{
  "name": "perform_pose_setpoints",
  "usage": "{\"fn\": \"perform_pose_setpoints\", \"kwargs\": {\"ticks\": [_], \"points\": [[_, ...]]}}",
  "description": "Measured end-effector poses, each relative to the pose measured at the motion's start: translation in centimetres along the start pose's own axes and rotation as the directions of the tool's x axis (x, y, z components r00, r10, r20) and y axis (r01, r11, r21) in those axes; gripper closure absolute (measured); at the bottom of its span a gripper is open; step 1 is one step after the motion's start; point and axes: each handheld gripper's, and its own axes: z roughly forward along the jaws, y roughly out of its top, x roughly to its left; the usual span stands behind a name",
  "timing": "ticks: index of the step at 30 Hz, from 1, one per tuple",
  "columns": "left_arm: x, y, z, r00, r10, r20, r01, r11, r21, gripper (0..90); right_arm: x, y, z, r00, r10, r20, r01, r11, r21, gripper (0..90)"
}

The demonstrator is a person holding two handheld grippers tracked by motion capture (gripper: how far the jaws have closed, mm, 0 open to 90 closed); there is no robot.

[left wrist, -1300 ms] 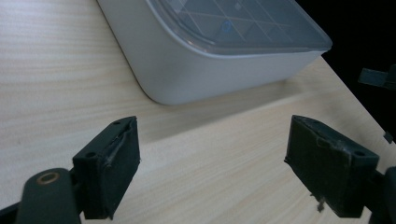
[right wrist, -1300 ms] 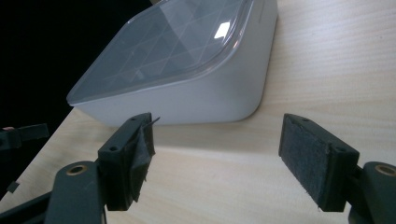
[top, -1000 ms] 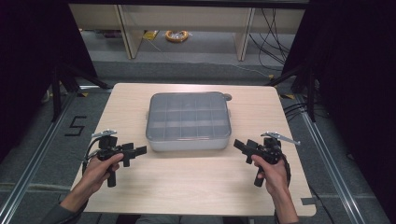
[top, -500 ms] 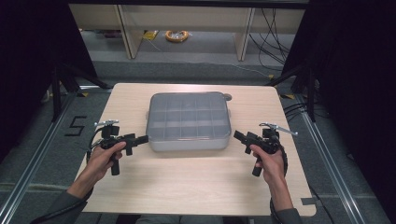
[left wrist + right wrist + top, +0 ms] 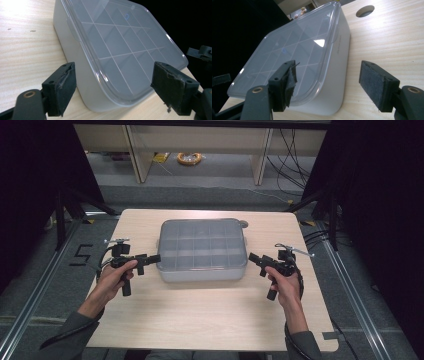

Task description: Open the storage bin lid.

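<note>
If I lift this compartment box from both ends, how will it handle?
The compartment box looks like rigid plastic, so it probably won't flex. Its visible cells look empty, so likely light. The smooth, glossy lid may slip against the fingers; being wide and flat, it's unlikely to tip.

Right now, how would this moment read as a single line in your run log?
left gripper: open, at box's left end | right gripper: open, at box's right end | compartment box: lid on, mid-table | table: light wood

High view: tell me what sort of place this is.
Probably a lab or workshop set up for recording. A bare wooden table stands between black curtains, with loose cables on the floor and a person holding the left gripper and right gripper.
</note>
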Motion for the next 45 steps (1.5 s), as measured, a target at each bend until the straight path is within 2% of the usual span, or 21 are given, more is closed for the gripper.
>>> {"fn": "perform_pose_setpoints", "kwargs": {"ticks": [3,4,5,9,11,12,15,17,18,23,24,25,26,29,31,32,35,38,41,42,45], "points": [[0.4,0.5,0.6,0.9999,-0.017,-0.001,0.017,0.9999,0.003,20.2,0.0,0.5,0.4,1.0000,-0.002,0.002,0.002,1.000,-0.001,32.6],[0.5,0.6,0.7,0.9998,-0.019,-0.003,0.019,0.9998,0.006,20.2,0.4,0.6,0.4,0.9987,0.050,0.010,-0.051,0.999,0.014,32.7],[0.5,0.7,0.9,0.9997,-0.024,-0.001,0.024,0.9997,0.002,20.1,0.0,0.9,0.8,1.0000,-0.005,0.000,0.005,1.000,0.010,32.7],[0.8,1.2,1.4,0.9991,-0.043,-0.004,0.043,0.9990,0.010,20.4,-0.1,1.3,1.4,0.9999,-0.012,0.002,0.012,1.000,0.012,33.4],[1.0,1.3,1.8,0.9990,-0.044,-0.003,0.044,0.9990,0.007,20.6,-0.1,1.6,1.8,1.0000,0.003,0.004,-0.003,1.000,0.013,33.9],[1.1,1.5,2.0,0.9988,-0.049,-0.006,0.049,0.9988,0.010,20.7,0.4,1.9,2.1,0.9980,0.062,0.012,-0.063,0.998,0.032,34.5],[1.6,1.8,2.5,0.9970,-0.077,-0.004,0.077,0.9970,0.009,22.0,0.4,2.2,2.8,0.9976,0.069,-0.001,-0.069,0.997,0.038,35.9],[1.9,2.0,2.8,0.9968,-0.078,-0.016,0.078,0.9969,0.004,24.0,0.5,2.5,3.6,0.9981,0.061,0.006,-0.061,0.997,0.036,37.2],[2.1,2.2,3.0,0.9963,-0.084,-0.020,0.084,0.9964,0.007,25.1,0.1,2.7,4.4,0.9999,0.011,0.012,-0.011,0.999,0.032,38.9],[2.2,2.6,3.4,0.9956,-0.091,-0.023,0.091,0.9959,0.002,27.0,0.3,3.2,5.5,0.9998,0.012,0.015,-0.013,0.999,0.049,41.8],[2.3,2.7,3.4,0.9965,-0.080,-0.024,0.081,0.9966,0.018,27.5,0.6,3.2,5.7,0.9985,0.053,0.012,-0.053,0.996,0.068,42.2],[2.3,2.7,3.6,0.9959,-0.088,-0.022,0.088,0.9960,0.012,27.9,0.5,3.2,5.9,0.9992,0.036,0.017,-0.037,0.997,0.067,42.9],[2.4,2.8,3.8,0.9956,-0.092,-0.021,0.092,0.9957,0.012,29.8,0.8,3.4,6.1,0.9958,0.089,0.023,-0.090,0.992,0.091,44.3],[2.6,2.9,3.9,0.9964,-0.081,-0.024,0.082,0.9962,0.030,30.9,0.6,3.5,6.4,0.9949,0.098,0.025,-0.100,0.991,0.085,45.3],[2.6,3.0,4.1,0.9955,-0.089,-0.031,0.090,0.9958,0.016,33.9,0.1,3.5,6.8,0.9977,0.060,0.031,-0.062,0.995,0.072,46.2],[2.8,3.1,4.3,0.9956,-0.087,-0.034,0.088,0.9959,0.021,35.5,0.1,3.6,7.0,0.9929,0.118,0.016,-0.119,0.989,0.085,47.0],[2.9,3.2,4.6,0.9948,-0.099,-0.025,0.100,0.9944,0.033,37.4,0.0,3.6,7.2,0.9912,0.130,0.025,-0.131,0.988,0.085,48.1],[3.0,3.6,5.0,0.9969,-0.075,-0.026,0.076,0.9959,0.049,39.5,-0.2,3.7,7.5,0.9919,0.124,0.027,-0.126,0.988,0.091,49.1],[2.8,3.9,5.5,0.9951,-0.093,-0.031,0.095,0.9940,0.054,42.5,-0.4,3.7,7.9,0.9922,0.124,-0.001,-0.124,0.988,0.093,50.1],[2.8,3.9,5.8,0.9945,-0.101,-0.028,0.103,0.9930,0.058,43.0,-0.2,3.6,8.2,0.9887,0.150,0.005,-0.150,0.984,0.095,51.1],[3.0,3.9,6.1,0.9931,-0.115,-0.025,0.116,0.9912,0.064,46.9,-0.3,3.4,8.5,0.9897,0.143,0.007,-0.143,0.985,0.100,53.4]]}}
